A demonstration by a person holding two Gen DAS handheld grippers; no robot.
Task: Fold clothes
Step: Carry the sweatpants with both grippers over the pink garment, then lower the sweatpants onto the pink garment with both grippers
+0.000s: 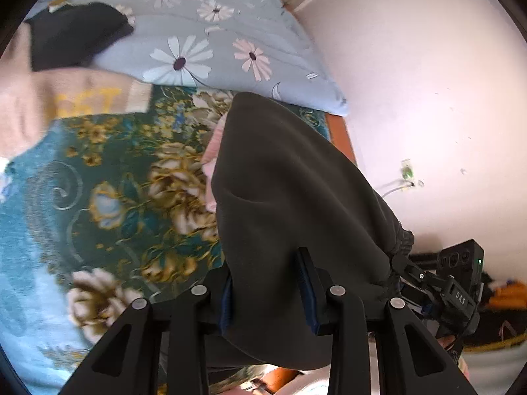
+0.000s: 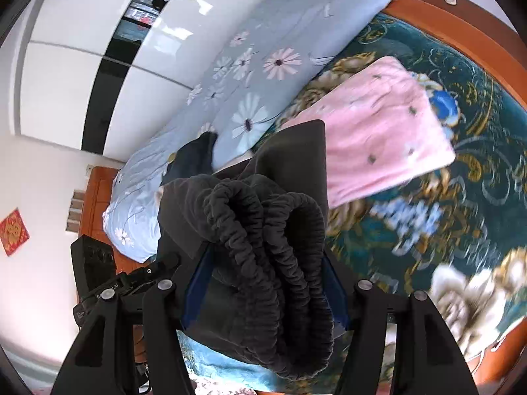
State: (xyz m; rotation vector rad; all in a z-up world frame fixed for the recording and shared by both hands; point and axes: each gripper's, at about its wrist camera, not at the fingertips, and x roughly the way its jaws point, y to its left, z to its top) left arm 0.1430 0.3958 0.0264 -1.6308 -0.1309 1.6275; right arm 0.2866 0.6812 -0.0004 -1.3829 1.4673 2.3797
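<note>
Left gripper (image 1: 268, 291): clamped on a fold of the dark grey trousers (image 1: 296, 204), cloth pinched between its two blue pads, the black fingers pressing in from both sides.
Right gripper (image 2: 265, 283): clamped on the bunched, gathered waistband (image 2: 273, 240) of the same trousers, several ribbed loops of elastic crowded between its blue pads.
Trousers: held up off the bed by both grippers; in the left view the cloth rises ahead of the fingers as a broad dark hump, its gathered edge running off to the right towards the other gripper (image 1: 425, 279).
Other gripper seen from the right view: the left tool (image 2: 131, 279) sits low and to the left of the right fingers, close beside the cloth.
Pink cloth (image 2: 378, 131): lies flat on the bed ahead of and to the right of the right gripper; in the left view only a strip of it peeks out beyond the trousers.
Bedspread (image 1: 108, 197): teal with gold and cream flowers, under and ahead of both grippers; blurred.
Quilt (image 1: 210, 42): pale blue with daisies, folded along the far side of the bed.
Beige garment (image 1: 66, 105): with yellow lettering, far left of the left gripper, blurred.
Black garment (image 1: 75, 36): beyond the beige one, resting against the quilt.
Wall (image 1: 428, 82): plain, to the right of the left gripper.
</note>
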